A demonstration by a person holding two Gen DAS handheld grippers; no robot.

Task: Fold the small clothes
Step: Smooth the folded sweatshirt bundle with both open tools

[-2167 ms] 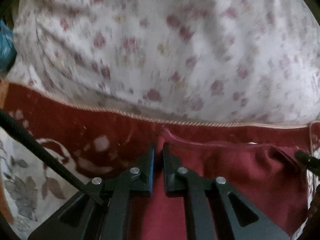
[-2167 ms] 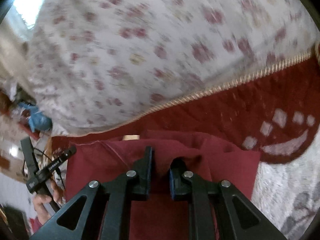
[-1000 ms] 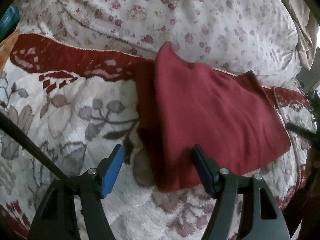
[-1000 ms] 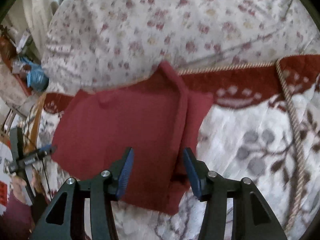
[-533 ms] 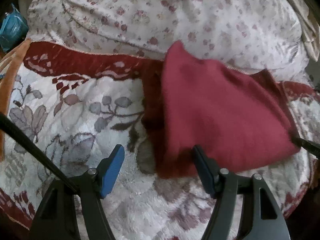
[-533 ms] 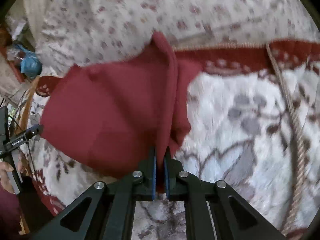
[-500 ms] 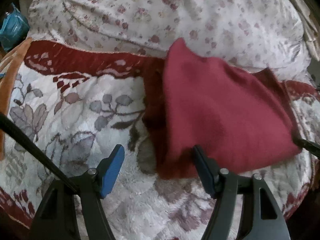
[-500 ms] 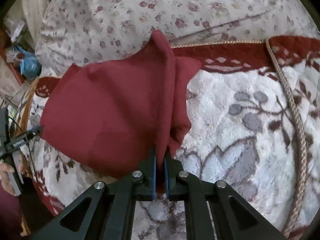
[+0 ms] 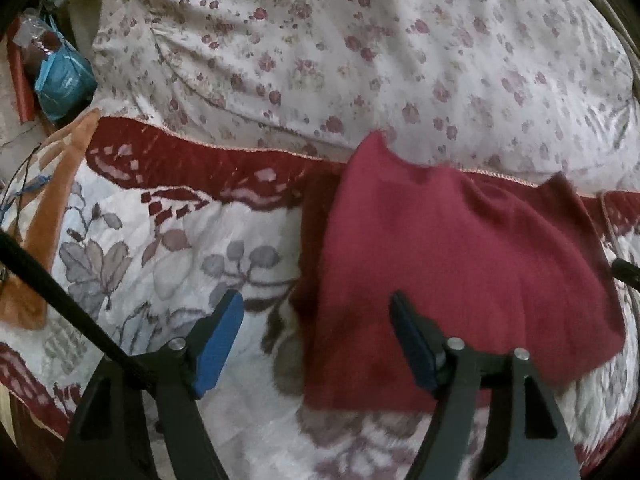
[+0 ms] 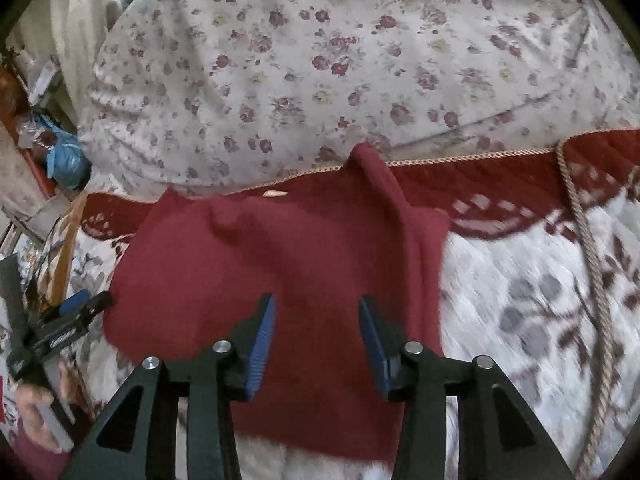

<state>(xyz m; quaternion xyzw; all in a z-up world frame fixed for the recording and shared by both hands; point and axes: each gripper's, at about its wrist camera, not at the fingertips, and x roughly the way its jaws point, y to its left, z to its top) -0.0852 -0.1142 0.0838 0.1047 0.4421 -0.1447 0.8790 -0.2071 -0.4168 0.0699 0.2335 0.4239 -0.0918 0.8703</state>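
A dark red garment (image 9: 440,260) lies folded on the blanket, one pointed corner reaching up to the floral bedding. My left gripper (image 9: 316,340) hovers over its near left edge. The jaws are opening, and the blue pads stand clear of the cloth. In the right wrist view the garment (image 10: 280,248) fills the middle, with a raised crease running along its right side. Above its near edge my right gripper (image 10: 317,340) is opening too, and its pads press on nothing. The left gripper (image 10: 86,303) shows at the far left, held by a hand (image 10: 36,412).
A white blanket (image 9: 160,260) with grey leaves and a dark red border covers the bed. Floral bedding (image 9: 360,40) bulges behind it. A rope trim (image 10: 588,260) runs down the right. A blue bag (image 9: 60,80) and an orange cloth (image 9: 52,200) lie at the left.
Half a second ago my right gripper was shut on the garment's near fold. It has since opened and let go. Both grippers have drawn back a little, and the left stays open.
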